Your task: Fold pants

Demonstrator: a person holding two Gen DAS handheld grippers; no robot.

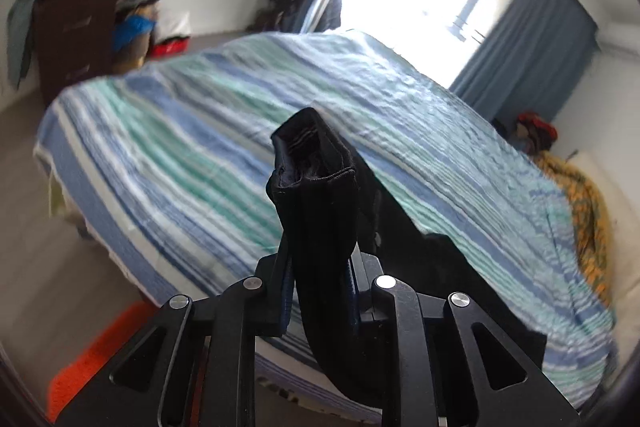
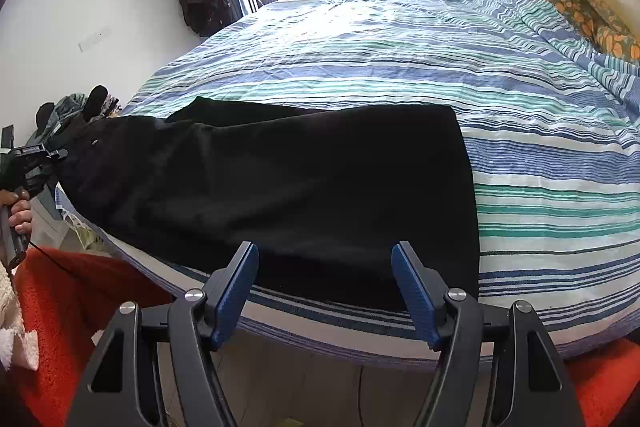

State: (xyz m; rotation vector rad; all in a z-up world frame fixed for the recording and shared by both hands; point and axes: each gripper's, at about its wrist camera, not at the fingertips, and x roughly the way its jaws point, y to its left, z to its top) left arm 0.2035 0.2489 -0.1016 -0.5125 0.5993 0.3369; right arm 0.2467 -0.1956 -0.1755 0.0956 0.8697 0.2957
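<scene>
Black pants (image 2: 280, 195) lie across the near part of a striped bed (image 2: 520, 131), one end hanging off the left edge. My left gripper (image 1: 318, 267) is shut on that end of the pants (image 1: 316, 187), holding the bunched hem up above the bed's corner; it also shows at the far left of the right wrist view (image 2: 44, 157). My right gripper (image 2: 325, 267) is open and empty, its blue fingers (image 2: 412, 287) just in front of the near edge of the pants at the bed's edge.
A flowered blanket (image 2: 580, 7) lies at the bed's far right. An orange rug (image 2: 76, 307) covers the floor by the bed. A dresser piled with clothes (image 1: 80, 27) stands by the wall. A bright doorway with blue curtain (image 1: 532, 43) is behind the bed.
</scene>
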